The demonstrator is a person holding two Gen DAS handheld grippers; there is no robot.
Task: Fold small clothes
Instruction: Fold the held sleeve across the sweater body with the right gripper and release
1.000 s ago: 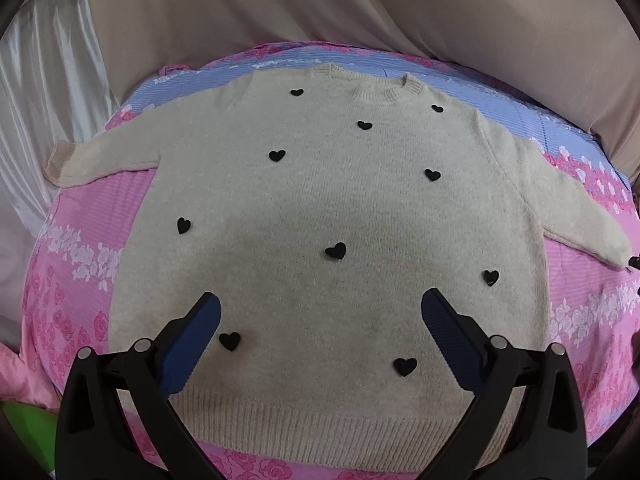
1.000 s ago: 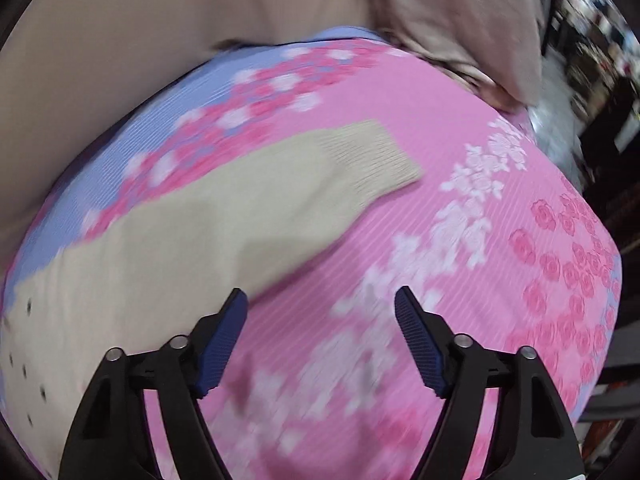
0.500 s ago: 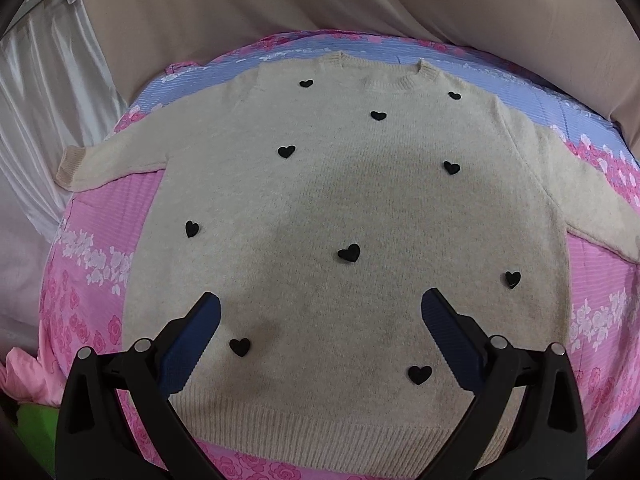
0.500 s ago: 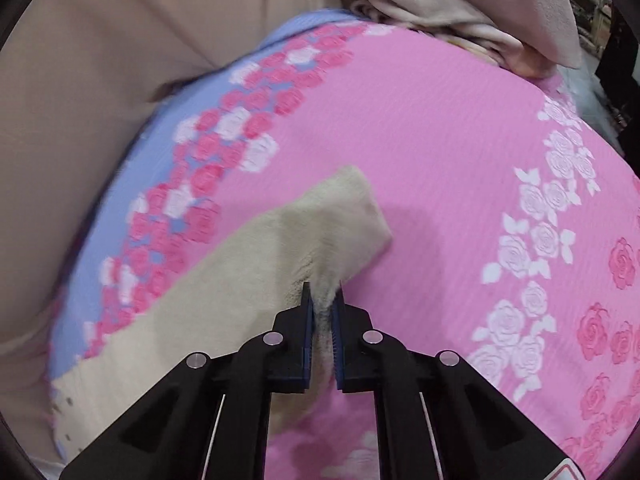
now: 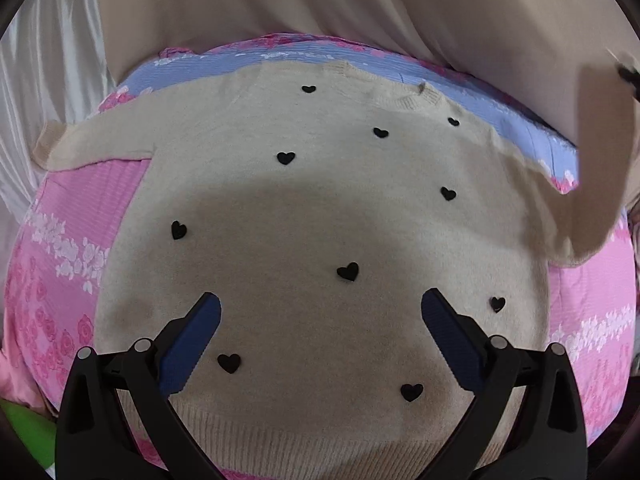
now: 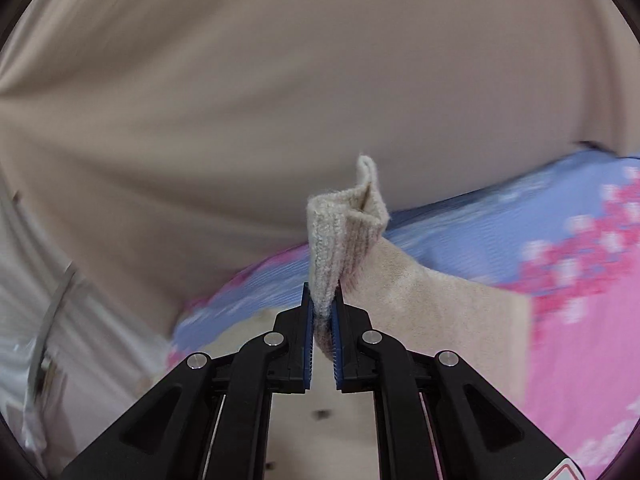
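**Right sleeve lifted, ready to fold across the sweater**

Lying flat on the pink floral bedsheet [image 5: 64,288]: a beige sweater [image 5: 320,220] dotted with small black hearts, neckline toward the beige curtain [image 5: 320,8], ribbed hem nearest the camera. Left sleeve [image 5: 92,144] spread out to the side of the body, untouched. Right sleeve [image 5: 596,184] raised off the sheet, hanging in an arc above the sweater's right shoulder.

Right hand-held gripper [image 6: 323,308] clenched on the ribbed cuff [image 6: 344,224], the knit bunched and standing up between the blue pads. Left hand-held gripper [image 5: 320,320] released, jaws spread wide, hovering over the lower body of the sweater, nothing between them.

Step in hand, judging by the lifted sleeve: carrying the cuff across onto the chest. Best done by keeping the pinch firm, lifting only high enough to clear the body, then laying the sleeve straight across so the crease falls along the shoulder seam rather than dragging the whole body sideways. Worth bringing the idle left hand-held gripper down on the sweater's body as an anchor, since soft knit slides easily on a smooth sheet.

Around the sweater: blue band of the sheet beyond the neckline, white satin fabric [image 5: 36,100] past the left sleeve, a scrap of green [image 5: 24,436] near the hem's left corner. Nothing lying on the chest to block the fold; curtain close behind the neckline, so little room for overshooting that way.
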